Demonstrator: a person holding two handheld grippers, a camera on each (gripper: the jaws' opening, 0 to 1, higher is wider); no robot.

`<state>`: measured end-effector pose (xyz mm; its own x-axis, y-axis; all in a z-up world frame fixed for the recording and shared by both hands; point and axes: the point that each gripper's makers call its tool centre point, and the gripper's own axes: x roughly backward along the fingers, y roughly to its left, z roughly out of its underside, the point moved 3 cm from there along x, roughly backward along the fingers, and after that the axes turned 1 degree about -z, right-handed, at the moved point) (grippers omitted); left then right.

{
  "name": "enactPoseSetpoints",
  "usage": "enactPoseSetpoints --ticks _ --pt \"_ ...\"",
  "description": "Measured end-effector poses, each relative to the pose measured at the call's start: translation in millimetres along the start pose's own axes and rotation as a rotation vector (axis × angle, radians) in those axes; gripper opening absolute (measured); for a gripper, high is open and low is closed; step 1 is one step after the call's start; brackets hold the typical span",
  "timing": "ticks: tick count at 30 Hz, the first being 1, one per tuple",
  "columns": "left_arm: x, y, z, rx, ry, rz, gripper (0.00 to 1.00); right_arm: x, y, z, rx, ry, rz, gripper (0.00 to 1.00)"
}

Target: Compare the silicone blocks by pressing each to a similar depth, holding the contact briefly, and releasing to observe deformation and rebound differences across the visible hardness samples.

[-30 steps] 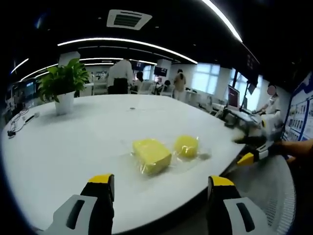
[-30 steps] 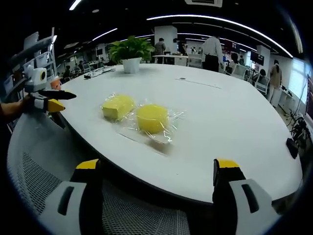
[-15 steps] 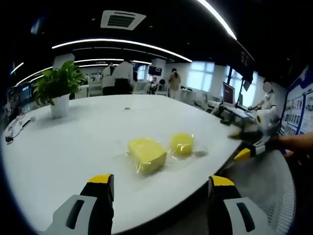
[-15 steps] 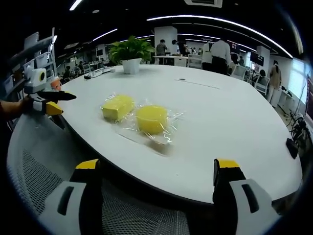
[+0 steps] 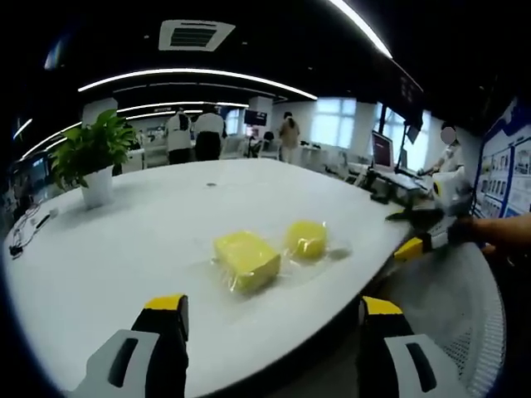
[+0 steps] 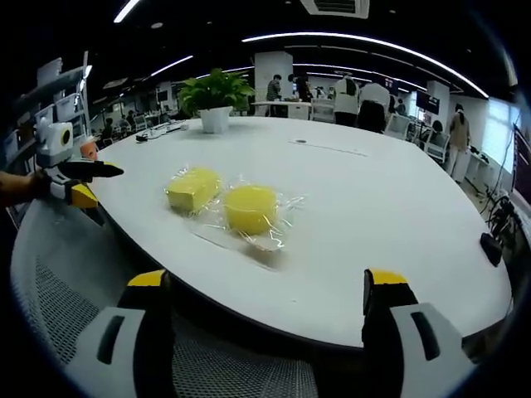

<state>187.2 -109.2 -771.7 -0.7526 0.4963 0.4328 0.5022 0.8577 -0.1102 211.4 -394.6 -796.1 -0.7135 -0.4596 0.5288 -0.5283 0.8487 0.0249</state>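
Two blocks lie side by side on the table, near its close edge: a square block and a round block. A potted plant stands far behind them. A mesh chair sits before the table.

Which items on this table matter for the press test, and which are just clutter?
Job:
- rectangular yellow block in clear wrap
- round yellow block in clear wrap
- left tongs and right tongs, both open, off the table

Lying about:
- potted plant
- cables
- mesh chair
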Motion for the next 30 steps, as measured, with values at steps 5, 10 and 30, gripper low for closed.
enactPoseSetpoints --ticks 5,10,30 --pt "-0.8 1.3 -2.6 0.021 -0.015 -0.007 0.93 -0.5 1.0 -0.3 0.003 0.002 -0.012 0.89" --pt "-0.2 0.2 -2.0 0.025 -0.014 0.003 0.94 0.0 2.2 -0.7 0.000 -0.004 -0.012 0.89" --pt "-0.2 -4.0 -0.4 0.032 0.006 0.038 0.99 0.2 5.2 -3.7 -0.014 -0.030 -0.031 0.91"
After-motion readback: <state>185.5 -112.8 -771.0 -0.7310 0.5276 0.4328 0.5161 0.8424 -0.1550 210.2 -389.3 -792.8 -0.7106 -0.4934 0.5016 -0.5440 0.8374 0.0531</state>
